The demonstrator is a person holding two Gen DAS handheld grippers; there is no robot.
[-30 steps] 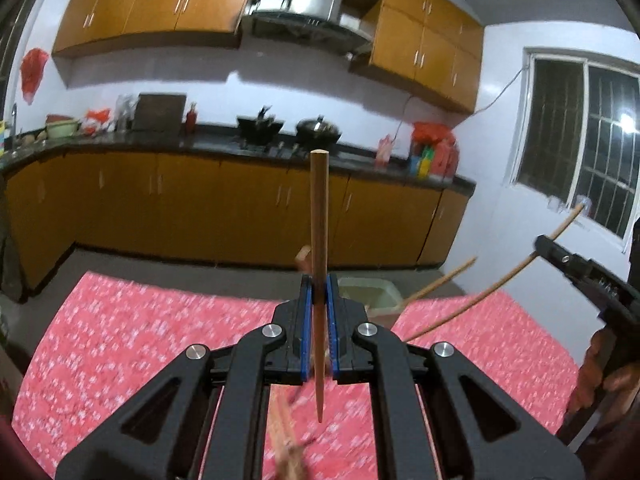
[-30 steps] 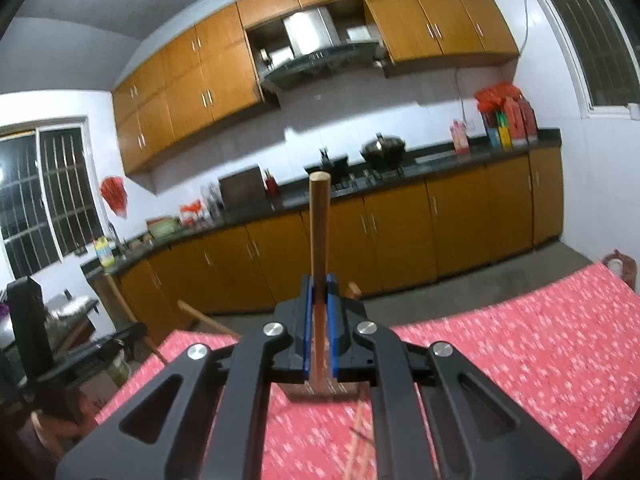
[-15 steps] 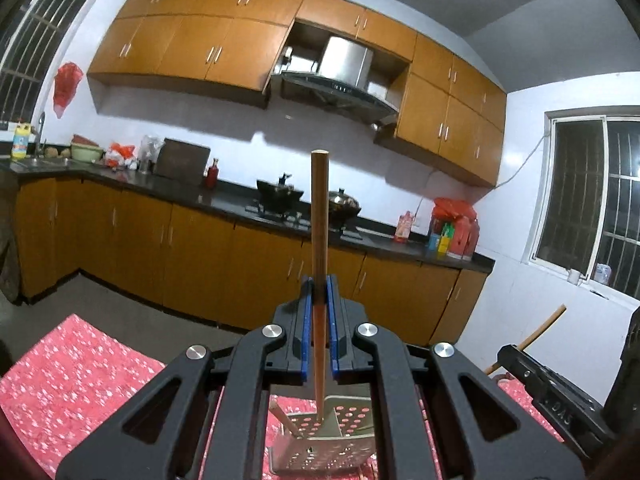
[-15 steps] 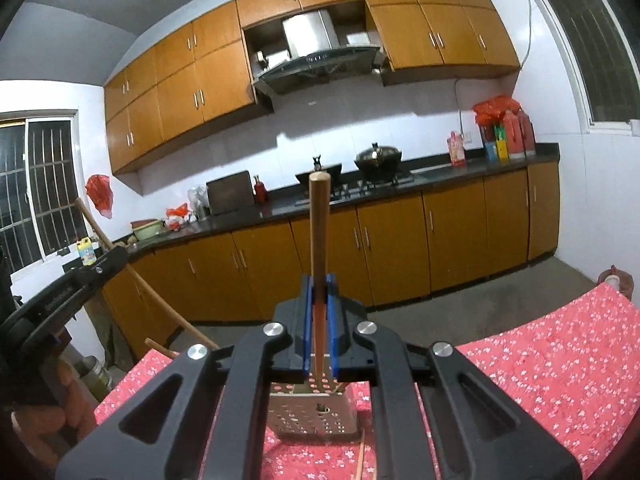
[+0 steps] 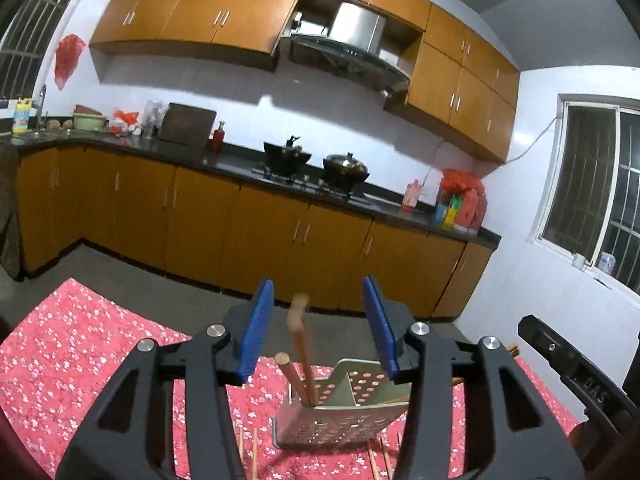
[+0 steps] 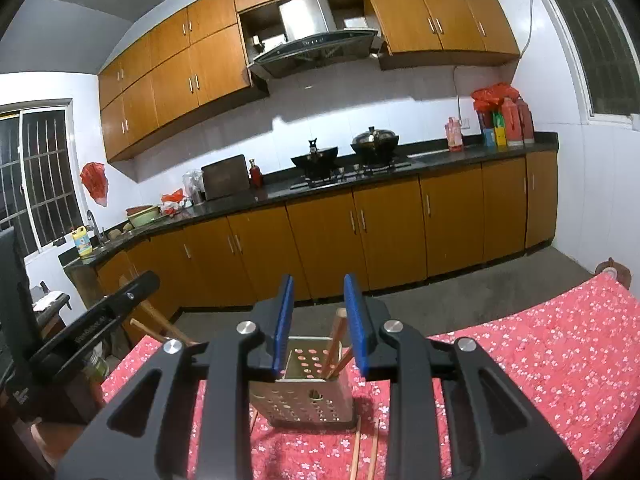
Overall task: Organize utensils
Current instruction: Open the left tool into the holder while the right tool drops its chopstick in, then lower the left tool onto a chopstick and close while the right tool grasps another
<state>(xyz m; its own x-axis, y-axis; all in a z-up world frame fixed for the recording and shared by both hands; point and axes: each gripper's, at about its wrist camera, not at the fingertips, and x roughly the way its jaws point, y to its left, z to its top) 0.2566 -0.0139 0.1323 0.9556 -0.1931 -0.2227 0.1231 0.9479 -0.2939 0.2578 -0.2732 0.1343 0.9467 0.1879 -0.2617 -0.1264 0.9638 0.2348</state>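
Observation:
A perforated metal utensil holder (image 5: 340, 412) stands on the red flowered tablecloth (image 5: 80, 352). Two wooden chopsticks (image 5: 300, 360) lean in its left compartment; the taller one is blurred at its top. My left gripper (image 5: 318, 328) hovers just above and behind the holder, its jaws opening, with the chopsticks loose between the blue pads. In the right wrist view my right gripper (image 6: 319, 322) is also opening over the holder (image 6: 304, 392). A chopstick (image 6: 336, 334) stands free between its pads, inside the holder. Each gripper shows at the edge of the other's view.
Several loose chopsticks (image 6: 366, 448) lie on the cloth at the holder's base (image 5: 248, 452). The table's far edge is just behind the holder. Beyond it is a floor, then a kitchen counter (image 6: 360, 184) with woks and orange cabinets.
Both grippers came in over the holder while shut on upright chopsticks. Now both have opened and the chopsticks have dropped into the holder.

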